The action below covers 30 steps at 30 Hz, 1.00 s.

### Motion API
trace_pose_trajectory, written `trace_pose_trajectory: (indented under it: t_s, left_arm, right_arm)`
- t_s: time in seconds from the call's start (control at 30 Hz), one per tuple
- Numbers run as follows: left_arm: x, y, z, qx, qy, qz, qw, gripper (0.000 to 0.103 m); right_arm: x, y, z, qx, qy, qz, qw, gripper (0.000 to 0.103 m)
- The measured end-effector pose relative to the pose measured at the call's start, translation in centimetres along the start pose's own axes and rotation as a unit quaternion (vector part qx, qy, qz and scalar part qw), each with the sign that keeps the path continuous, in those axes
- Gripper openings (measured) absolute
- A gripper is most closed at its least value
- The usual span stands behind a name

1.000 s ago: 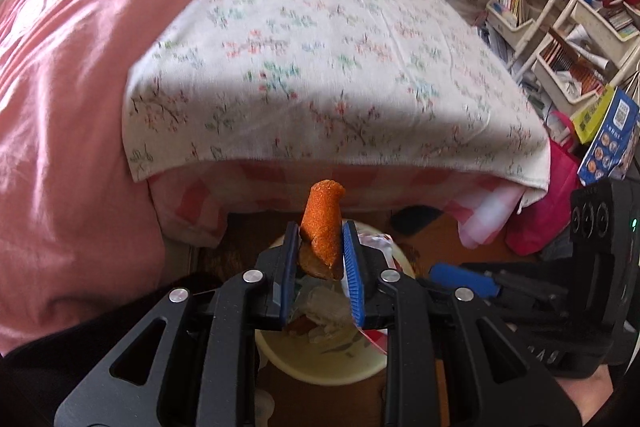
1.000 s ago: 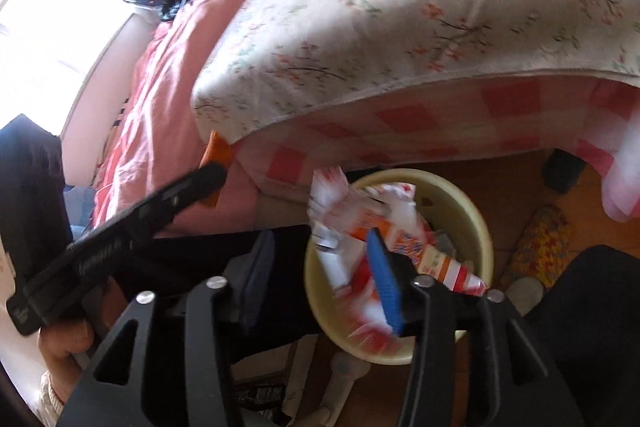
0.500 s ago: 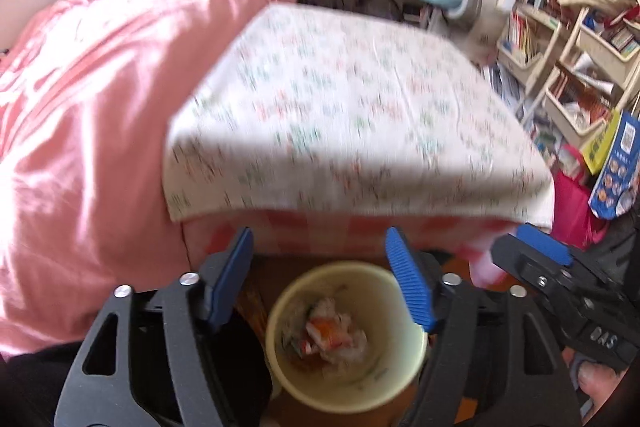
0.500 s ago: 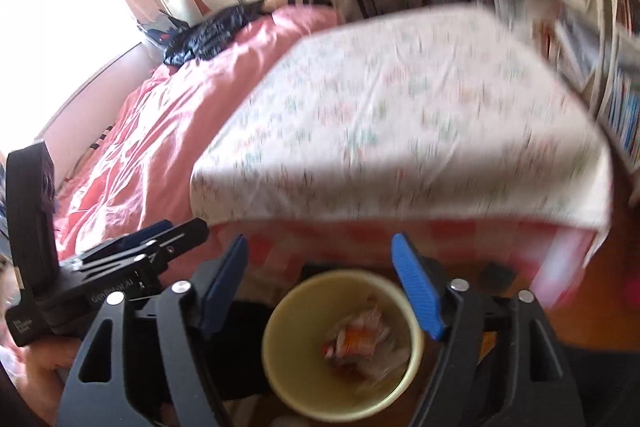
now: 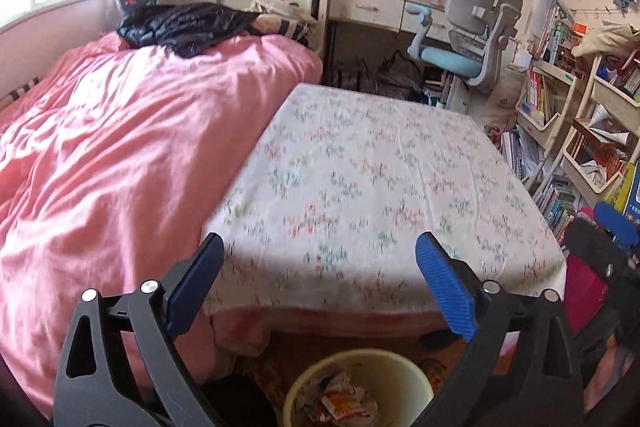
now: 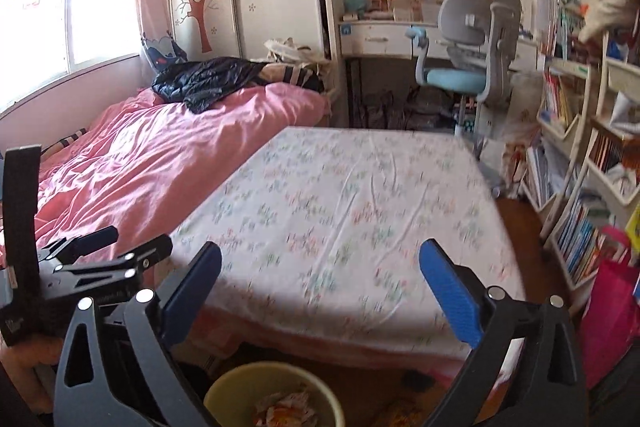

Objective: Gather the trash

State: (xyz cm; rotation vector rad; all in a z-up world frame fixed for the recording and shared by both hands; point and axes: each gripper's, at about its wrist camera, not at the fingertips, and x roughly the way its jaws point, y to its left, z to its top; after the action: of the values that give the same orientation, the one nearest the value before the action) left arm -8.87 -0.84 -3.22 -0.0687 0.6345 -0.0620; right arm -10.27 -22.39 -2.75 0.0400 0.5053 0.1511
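A pale yellow bin point(image 5: 396, 367) point(image 6: 240, 383) stands on the floor below both grippers, at the foot of a table under a floral cloth point(image 5: 372, 187) point(image 6: 348, 211). Crumpled wrappers point(image 5: 340, 399) point(image 6: 286, 409), white with orange print, lie inside the bin. My left gripper point(image 5: 320, 283) hangs above the bin, its jaws still opening, nothing between the blue pads. My right gripper point(image 6: 320, 287) is likewise above the bin, jaws still opening and empty. In the right wrist view the left gripper point(image 6: 108, 247) shows at the left edge; in the left wrist view the right gripper point(image 5: 612, 227) shows at the right edge.
A bed with a pink duvet point(image 5: 120, 155) runs along the table's left side, a black jacket point(image 5: 184, 27) at its far end. Bookshelves point(image 5: 576, 131) crowd the right. A desk and grey-blue chair point(image 5: 468, 39) stand beyond the table. A pink bag point(image 6: 612, 307) sits right of the table.
Both grippers let go of their trash, an orange piece and a red-white wrapper, and it now lies in the bin. Both jaws spread wide, and both grippers rose and tilted up toward the room.
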Motion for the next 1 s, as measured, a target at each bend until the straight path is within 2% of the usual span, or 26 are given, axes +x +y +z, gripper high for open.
trace_pose_trajectory:
  t_s: [0.07, 0.2, 0.27, 0.37, 0.57, 0.67, 0.87, 1.0]
  left_arm:
    - [0.3, -0.2, 1.2, 0.006, -0.010, 0.003, 0.9999, 0.095]
    - [1.5, -0.8, 4.0, 0.013, -0.030, 0.003, 0.9995, 0.095]
    - [2.7, -1.3, 5.1, 0.019, -0.032, 0.007, 0.9993, 0.096]
    - [4.5, -2.0, 6.6, 0.021, -0.030, 0.003, 0.9993, 0.096]
    - [7.8, -3.8, 9.3, 0.044, -0.037, 0.004, 0.9984, 0.096]
    - [7.7, -3.9, 10.0, 0.037, -0.042, 0.000, 0.9984, 0.096]
    - [7.1, -3.5, 10.5, 0.025, -0.046, 0.004, 0.9986, 0.096]
    - [6.6, -4.0, 10.1, 0.038, -0.051, 0.011, 0.9979, 0.096]
  right_arm:
    - [0.6, 0.2, 1.5, -0.019, -0.005, -0.009, 1.000, 0.095]
    - [1.5, -0.1, 2.3, -0.042, -0.017, -0.036, 0.998, 0.095]
    - [2.1, -0.8, 1.8, -0.023, -0.019, -0.047, 0.998, 0.095]
    - [3.6, -1.7, 1.6, 0.019, 0.006, -0.055, 0.998, 0.095]
    - [5.1, -1.7, 3.9, 0.011, -0.038, -0.098, 0.994, 0.095]
    - [5.5, -2.7, 4.1, 0.035, -0.034, -0.097, 0.994, 0.095]
    - [6.0, -3.6, 4.3, 0.032, -0.024, -0.105, 0.994, 0.095]
    - [5.5, -3.6, 4.3, 0.027, -0.024, -0.101, 0.994, 0.095]
